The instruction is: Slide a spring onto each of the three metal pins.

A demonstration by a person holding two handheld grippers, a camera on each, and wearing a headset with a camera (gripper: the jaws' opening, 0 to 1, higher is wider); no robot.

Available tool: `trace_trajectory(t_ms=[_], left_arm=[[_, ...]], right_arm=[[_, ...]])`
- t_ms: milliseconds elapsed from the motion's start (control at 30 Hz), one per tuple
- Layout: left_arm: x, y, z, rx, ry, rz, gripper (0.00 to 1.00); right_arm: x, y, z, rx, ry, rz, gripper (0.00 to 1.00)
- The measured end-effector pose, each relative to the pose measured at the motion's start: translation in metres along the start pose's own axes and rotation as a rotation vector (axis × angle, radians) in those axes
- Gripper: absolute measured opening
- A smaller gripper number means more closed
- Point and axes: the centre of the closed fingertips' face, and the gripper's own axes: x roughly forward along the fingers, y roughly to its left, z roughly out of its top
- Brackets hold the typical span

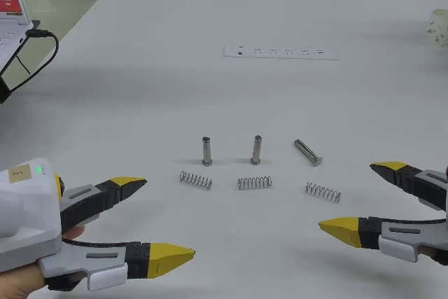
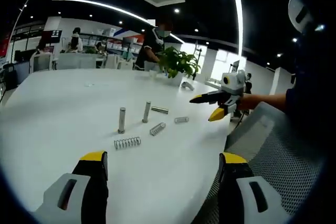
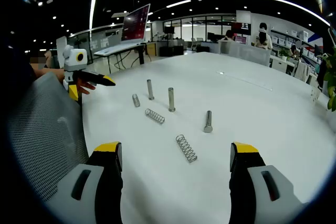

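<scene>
Tabletop (image 1: 140, 68): white and wide, carrying everything.
Left gripper (image 1: 168, 216): low at the near left, jaws wide apart, holding nothing.
Right gripper (image 1: 346, 196): near right, jaws apart too, nothing between them.
Power strip (image 1: 280, 52): flat at the far side, well apart from the pins.
Pins: left pin (image 1: 206, 150) and middle pin (image 1: 256, 149) stand upright; right pin (image 1: 307, 152) lies on its side.
Springs: left spring (image 1: 195, 180), middle spring (image 1: 255, 183) and right spring (image 1: 323, 192) lie in a row, one just in front of each pin, none on a pin.
</scene>
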Motion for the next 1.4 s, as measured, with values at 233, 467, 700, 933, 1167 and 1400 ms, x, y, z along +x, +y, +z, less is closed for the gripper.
trace_trajectory(t_ms=[233,467,700,933,1167,1400], left_arm=[[0.0000,-0.0003,0.0000,-0.003,-0.001,-0.001,0.83],[-0.0003,-0.0004,-0.0003,-0.004,0.000,-0.002,0.83],[-0.0006,-0.0003,-0.0002,-0.003,0.000,-0.001,0.82],[-0.0004,-0.0006,-0.0010,-0.002,0.005,-0.004,0.82],[0.0000,-0.0008,-0.0014,-0.002,0.008,-0.007,0.82],[0.0005,-0.0012,-0.0015,-0.002,0.010,-0.008,0.82]], right_arm=[[0.0005,0.0004,-0.0003,0.000,0.001,0.001,0.84],[0.0005,0.0000,-0.0010,0.001,0.002,0.000,0.84],[0.0008,0.0004,-0.0010,0.002,0.001,0.001,0.84],[0.0007,0.0000,-0.0015,0.002,0.004,0.002,0.84],[0.0001,-0.0006,-0.0015,-0.001,0.007,0.002,0.84],[0.0003,-0.0013,-0.0015,-0.003,0.010,0.005,0.84]])
